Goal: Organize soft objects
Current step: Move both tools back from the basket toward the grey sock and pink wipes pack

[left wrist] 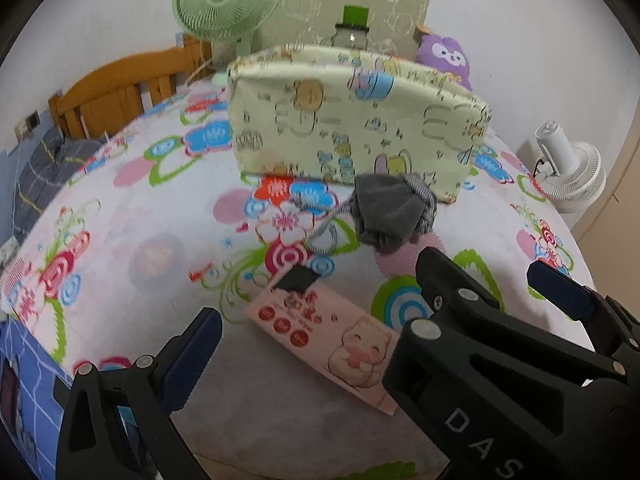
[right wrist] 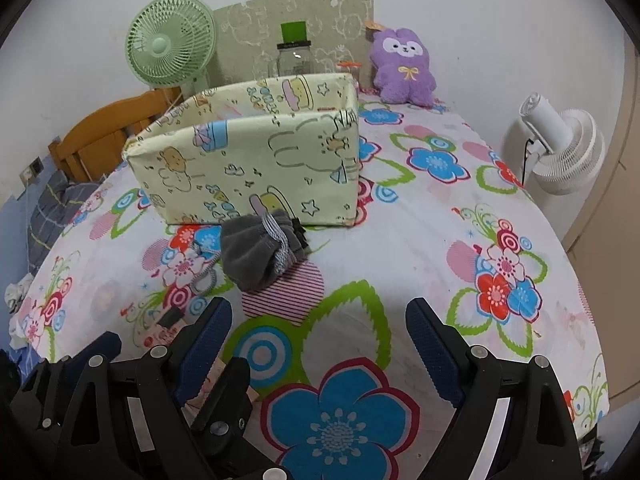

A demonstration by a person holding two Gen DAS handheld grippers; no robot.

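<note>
1. Both grippers hover low over the flowered bed (right wrist: pixel 420 248), nothing held in either.
2. Right gripper (right wrist: pixel 320 340): fingers spread wide, empty. The grey pouch (right wrist: pixel 256 252) lies straight ahead of the gap, a touch to its left, just in front of the yellow fabric box (right wrist: pixel 248 160) and about touching its front wall.
3. Pouch's long axis runs roughly across the fingers' line; its drawstring trails off toward the bed's left side.
4. Left gripper (left wrist: pixel 380 320): fingers also spread. Between them is the pink tissue pack (left wrist: pixel 332 336), lying diagonal; pouch (left wrist: pixel 392 208) sits further on, ahead-right.
5. My read: right is better lined up for the pouch, left for the pack; the box is open-topped, prob. the drop spot.
6. Purple plush (right wrist: pixel 404 68) sits at the bed's far edge, behind the box.
</note>
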